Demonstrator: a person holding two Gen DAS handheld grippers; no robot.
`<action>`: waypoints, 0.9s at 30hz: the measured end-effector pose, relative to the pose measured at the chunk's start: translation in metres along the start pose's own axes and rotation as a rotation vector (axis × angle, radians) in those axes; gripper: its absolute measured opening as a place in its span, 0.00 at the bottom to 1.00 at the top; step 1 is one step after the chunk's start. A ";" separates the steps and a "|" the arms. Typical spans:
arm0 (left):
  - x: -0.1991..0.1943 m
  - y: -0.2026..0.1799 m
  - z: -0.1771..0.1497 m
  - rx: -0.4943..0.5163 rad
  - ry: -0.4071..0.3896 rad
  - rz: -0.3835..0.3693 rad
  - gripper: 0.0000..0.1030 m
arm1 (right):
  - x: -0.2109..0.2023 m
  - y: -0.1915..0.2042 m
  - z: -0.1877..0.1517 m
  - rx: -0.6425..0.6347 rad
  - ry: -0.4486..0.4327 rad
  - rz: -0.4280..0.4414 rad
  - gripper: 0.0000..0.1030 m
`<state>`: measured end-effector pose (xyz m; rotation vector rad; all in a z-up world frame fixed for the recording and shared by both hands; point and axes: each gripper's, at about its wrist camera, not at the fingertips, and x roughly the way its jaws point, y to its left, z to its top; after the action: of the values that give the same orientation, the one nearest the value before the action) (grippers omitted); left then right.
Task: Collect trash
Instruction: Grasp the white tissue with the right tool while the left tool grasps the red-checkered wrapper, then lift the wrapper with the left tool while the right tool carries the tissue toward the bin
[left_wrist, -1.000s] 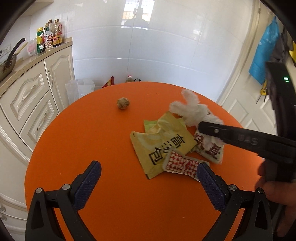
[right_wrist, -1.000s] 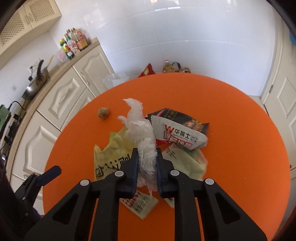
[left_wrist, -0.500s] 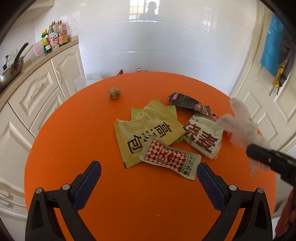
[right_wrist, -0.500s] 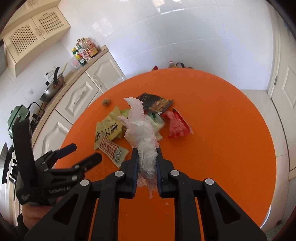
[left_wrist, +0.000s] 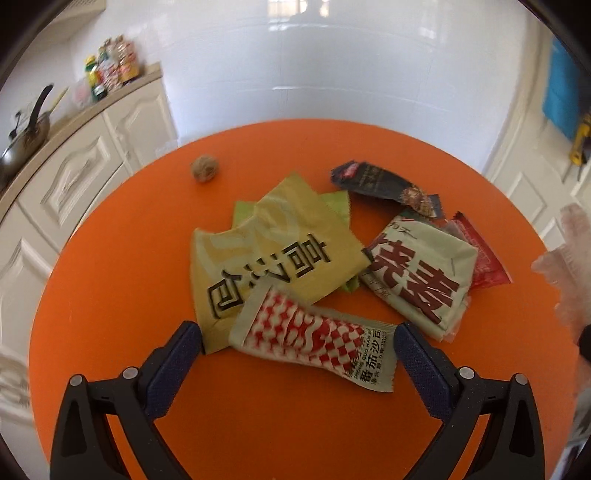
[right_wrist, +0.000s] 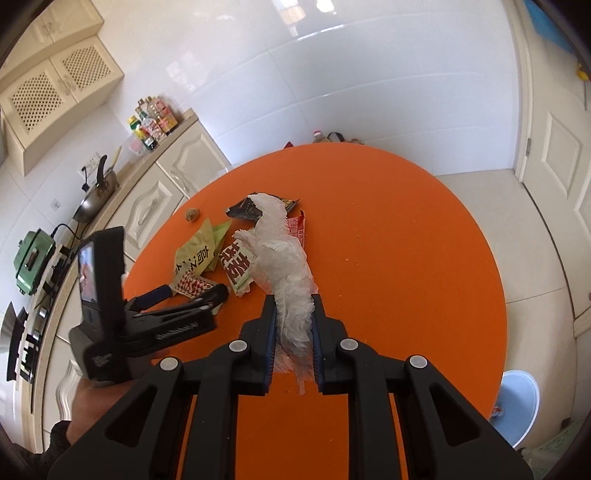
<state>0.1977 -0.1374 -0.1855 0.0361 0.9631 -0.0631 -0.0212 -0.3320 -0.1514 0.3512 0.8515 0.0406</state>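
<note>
A crumpled white plastic wrap (right_wrist: 282, 258) stands up out of the right gripper (right_wrist: 293, 332), whose fingers are pressed together on its lower end, holding it clear of the round orange table (right_wrist: 406, 277). From the left wrist view the same wrap shows as a pale blur at the far right edge.

The rest of the trash lies in a loose heap near the middle of the table. A red-and-white checked packet (left_wrist: 314, 339) sits nearest, directly between the wide-spread fingers of the left gripper (left_wrist: 297, 347), which grips nothing. The packet overlaps the near edge of a large yellow wrapper (left_wrist: 273, 251), and that wrapper covers a light green one (left_wrist: 334, 206) peeking out behind it. To the right lies a pale green packet with big brown characters (left_wrist: 417, 273), resting partly on a red wrapper (left_wrist: 480, 254). A dark wrapper (left_wrist: 384, 182) lies farther back, just behind those two. A small brown crumpled ball (left_wrist: 204, 168) sits apart from the heap, far left on the table.

Beyond the table's left side stand cream cabinets (left_wrist: 74, 177) with a pan (left_wrist: 24, 142) and bottles (left_wrist: 112, 68) on the counter. A pale blue bin (right_wrist: 517, 406) stands on the floor off the table's near right edge.
</note>
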 end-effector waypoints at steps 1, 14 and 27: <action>0.000 0.004 0.001 -0.002 -0.007 -0.019 0.91 | -0.002 0.001 -0.002 0.006 -0.005 -0.005 0.15; -0.005 0.079 -0.021 0.111 -0.021 -0.282 0.26 | -0.007 0.031 -0.012 0.044 -0.020 -0.099 0.15; 0.009 0.054 -0.026 0.186 -0.056 -0.300 0.16 | -0.026 0.028 -0.043 0.138 -0.049 -0.157 0.16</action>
<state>0.1853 -0.0826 -0.2076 0.0608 0.8988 -0.4277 -0.0679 -0.2974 -0.1492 0.4118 0.8326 -0.1724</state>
